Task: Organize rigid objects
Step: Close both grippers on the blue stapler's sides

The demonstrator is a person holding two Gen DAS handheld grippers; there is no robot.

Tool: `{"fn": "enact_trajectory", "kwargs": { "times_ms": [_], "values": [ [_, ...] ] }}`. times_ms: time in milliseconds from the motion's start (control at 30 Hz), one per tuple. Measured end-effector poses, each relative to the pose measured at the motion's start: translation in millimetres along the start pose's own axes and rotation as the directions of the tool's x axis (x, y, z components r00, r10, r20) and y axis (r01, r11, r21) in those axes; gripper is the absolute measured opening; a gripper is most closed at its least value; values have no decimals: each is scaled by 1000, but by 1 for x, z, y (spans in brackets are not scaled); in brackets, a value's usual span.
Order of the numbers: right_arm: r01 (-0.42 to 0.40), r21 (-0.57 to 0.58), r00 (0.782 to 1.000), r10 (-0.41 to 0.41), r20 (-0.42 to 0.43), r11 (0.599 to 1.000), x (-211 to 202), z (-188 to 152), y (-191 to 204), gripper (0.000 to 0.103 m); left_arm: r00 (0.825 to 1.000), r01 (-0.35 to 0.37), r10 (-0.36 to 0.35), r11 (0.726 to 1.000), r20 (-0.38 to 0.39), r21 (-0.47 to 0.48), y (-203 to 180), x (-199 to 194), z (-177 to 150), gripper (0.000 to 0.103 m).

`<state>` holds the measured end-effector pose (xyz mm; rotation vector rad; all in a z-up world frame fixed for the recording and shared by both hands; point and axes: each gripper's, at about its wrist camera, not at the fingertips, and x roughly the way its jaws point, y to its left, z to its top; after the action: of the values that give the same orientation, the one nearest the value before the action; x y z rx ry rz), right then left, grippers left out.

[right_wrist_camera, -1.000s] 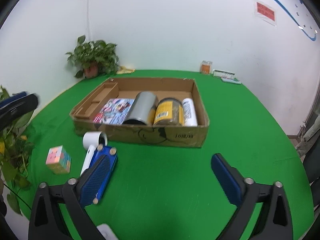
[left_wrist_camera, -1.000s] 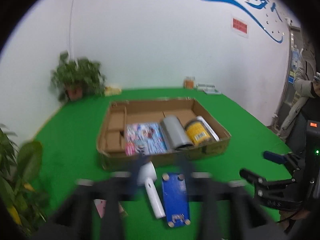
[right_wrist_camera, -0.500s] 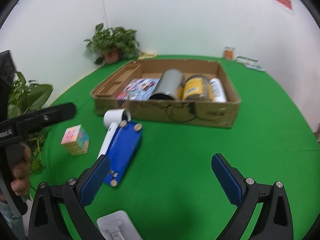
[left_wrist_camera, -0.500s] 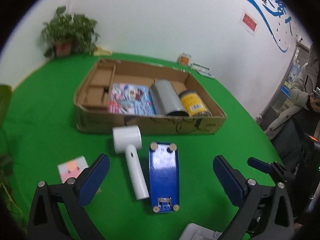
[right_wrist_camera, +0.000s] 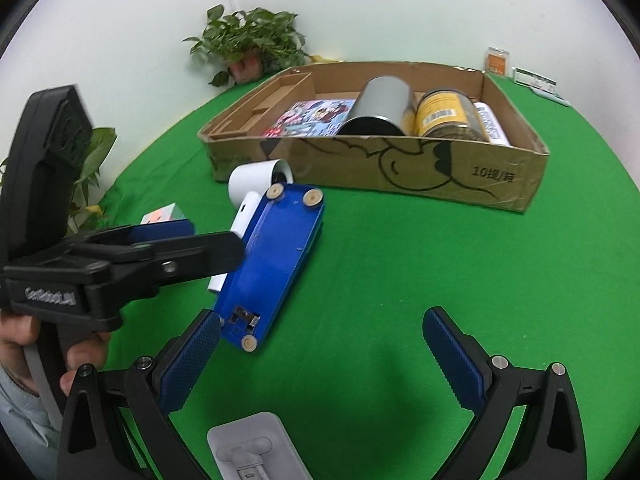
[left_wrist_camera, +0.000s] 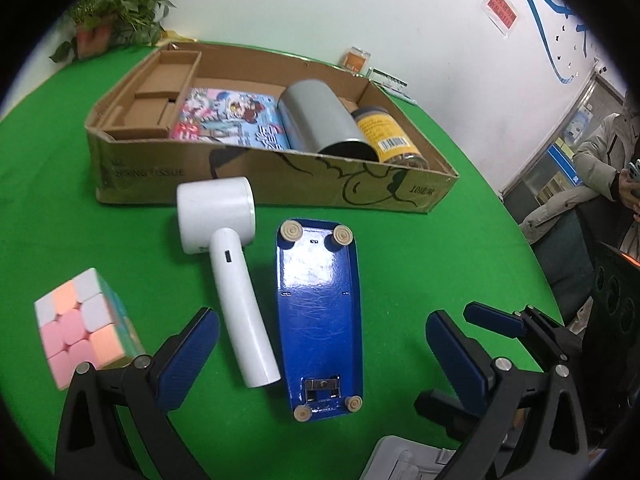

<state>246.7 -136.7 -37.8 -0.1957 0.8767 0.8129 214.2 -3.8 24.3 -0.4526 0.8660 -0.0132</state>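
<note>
The glossy blue hard-shelled stapler [left_wrist_camera: 320,320], lying base-up with four round cream feet showing, rests on the green table cover [right_wrist_camera: 400,280] just in front of the shallow brown cardboard box [left_wrist_camera: 280,184]. It looks rigid and fairly heavy for its size, and its smooth shell is likely slippery. The best hold is probably across its long parallel sides near mid-length, clear of the feet and of the metal catch at the end farthest from the box.

Touching or nearly touching the stapler's side lies the white plastic handheld device with a drum-shaped head [left_wrist_camera: 228,264], its head toward the box. It looks light and stiff. The narrow gap leaves little room for a finger there.

The pastel puzzle cube [left_wrist_camera: 86,326] sits beyond the white device, farther from the box front.

Already in the box: a colourful printed booklet [left_wrist_camera: 232,120], a grey metal cylinder [left_wrist_camera: 320,120], a yellow-labelled jar [left_wrist_camera: 388,140].

The left gripper [left_wrist_camera: 322,354] has its fingers wide apart, straddling the stapler and device handle, apparently without contact. The right gripper [right_wrist_camera: 320,358] is also spread wide and empty; both have just been opening.
</note>
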Motion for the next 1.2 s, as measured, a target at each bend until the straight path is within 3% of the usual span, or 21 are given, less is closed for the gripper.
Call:
{"fn": "enact_trajectory", "kwargs": {
  "times_ms": [167,300,633,867,967,1033,1133,1200],
  "values": [
    [-12,-6,1000,11,-20,1000,7,-3,2,102,997,45,-45,999,-65,-12,2,18,-1,98],
    [-9,9,1000,9,-25,1000,7,-6,-1,102,997,62,-61,998,-55,14,-3,20,-2,98],
    [-2,89,1000,3,-19,996,6,-18,-25,102,963,225,-229,973,-141,-42,-12,42,-14,90],
    [10,46,1000,-9,-16,999,10,-10,-18,102,959,256,-268,959,-96,-121,8,34,-18,88],
    [18,-4,999,-18,-27,1000,21,-4,-5,100,955,270,-286,949,-84,-161,15,33,-18,80],
    [10,-17,999,-10,-40,1000,29,-1,3,96,950,283,-302,941,-83,-183,20,35,-18,62],
    [4,-55,999,-7,-51,998,40,1,15,90,949,282,-303,941,-90,-188,18,39,-15,48],
    [28,-85,998,-32,-56,996,45,1,20,70,938,309,-332,931,-98,-193,12,41,-12,43]
  ]
}}
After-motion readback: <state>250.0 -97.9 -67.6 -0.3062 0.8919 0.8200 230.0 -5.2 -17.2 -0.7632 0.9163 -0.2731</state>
